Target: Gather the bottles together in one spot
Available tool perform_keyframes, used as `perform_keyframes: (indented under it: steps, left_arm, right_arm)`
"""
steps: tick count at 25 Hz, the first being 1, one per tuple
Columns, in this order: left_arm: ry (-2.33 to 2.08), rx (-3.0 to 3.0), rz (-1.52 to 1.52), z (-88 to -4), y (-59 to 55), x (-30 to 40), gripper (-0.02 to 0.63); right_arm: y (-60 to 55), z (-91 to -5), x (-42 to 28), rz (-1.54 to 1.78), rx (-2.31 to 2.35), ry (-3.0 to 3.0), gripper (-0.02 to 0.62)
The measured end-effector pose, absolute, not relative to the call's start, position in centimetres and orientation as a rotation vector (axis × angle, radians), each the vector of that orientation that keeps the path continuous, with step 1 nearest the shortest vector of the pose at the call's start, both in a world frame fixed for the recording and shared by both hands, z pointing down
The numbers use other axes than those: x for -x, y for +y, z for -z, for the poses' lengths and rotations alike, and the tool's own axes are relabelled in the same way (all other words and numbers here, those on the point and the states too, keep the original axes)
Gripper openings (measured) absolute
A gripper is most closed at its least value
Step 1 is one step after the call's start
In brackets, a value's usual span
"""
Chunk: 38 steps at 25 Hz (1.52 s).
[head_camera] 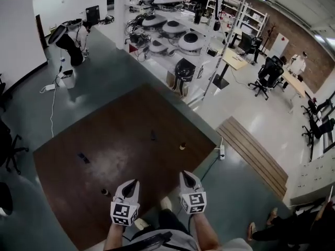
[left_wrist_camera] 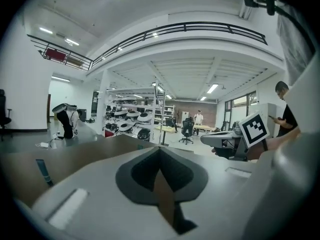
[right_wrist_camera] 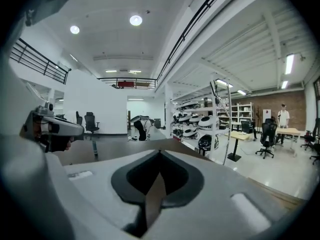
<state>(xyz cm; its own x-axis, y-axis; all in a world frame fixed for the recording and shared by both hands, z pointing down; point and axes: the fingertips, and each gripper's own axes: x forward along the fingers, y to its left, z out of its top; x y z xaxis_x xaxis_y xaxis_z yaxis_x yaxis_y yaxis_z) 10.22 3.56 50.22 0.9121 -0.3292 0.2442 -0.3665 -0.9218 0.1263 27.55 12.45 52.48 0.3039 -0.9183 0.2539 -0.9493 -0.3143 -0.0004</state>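
Observation:
Small bottles are scattered apart on the brown floor mat (head_camera: 125, 124): a dark one (head_camera: 84, 157) at the left, another dark one (head_camera: 153, 135) in the middle, a tan-topped one (head_camera: 182, 147) to the right, and a small one (head_camera: 104, 192) near my left gripper (head_camera: 135, 182). Both grippers hang side by side over the mat's near edge, with the right gripper (head_camera: 186, 174) beside the left. Each has its jaws closed with nothing between them. A teal bottle (left_wrist_camera: 44, 170) stands left of the left gripper (left_wrist_camera: 160, 149). The right gripper (right_wrist_camera: 160, 152) faces a thin upright bottle (right_wrist_camera: 95, 147).
Metal shelving (head_camera: 172, 30) with round white devices stands beyond the mat's far corner. A black-and-white machine (head_camera: 70, 38) with a floor cable sits far left. Desks and office chairs (head_camera: 267, 75) fill the right. A power strip (head_camera: 222, 151) lies by the mat's right edge, and a person's feet show at bottom right.

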Motion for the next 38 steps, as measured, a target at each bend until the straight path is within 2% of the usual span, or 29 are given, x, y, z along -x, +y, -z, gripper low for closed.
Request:
perform_keyframes:
  steps: [12, 33, 34, 38]
  left_arm:
    - [-0.485, -2.850, -0.474, -55.0, 0.4, -20.4, -0.002]
    - [-0.481, -2.749, -0.616, -62.3, -2.1, -27.2, -0.002]
    - [-0.480, -2.749, -0.615, -62.2, -2.1, -27.4, -0.001]
    - [-0.475, -2.735, -0.608, -62.2, -2.0, -27.4, -0.002]
  right_arm:
    - [9.3, -58.8, -36.3, -0.433, -2.310, -1.740, 0.002]
    - [5.2, -67.1, -42.0, -0.571, -2.212, -1.791, 0.005]
    - [5.0, -67.3, -42.1, -0.576, -2.217, -1.788, 0.053]
    - [4.1, -68.2, -42.4, -0.577, -2.227, -1.783, 0.157]
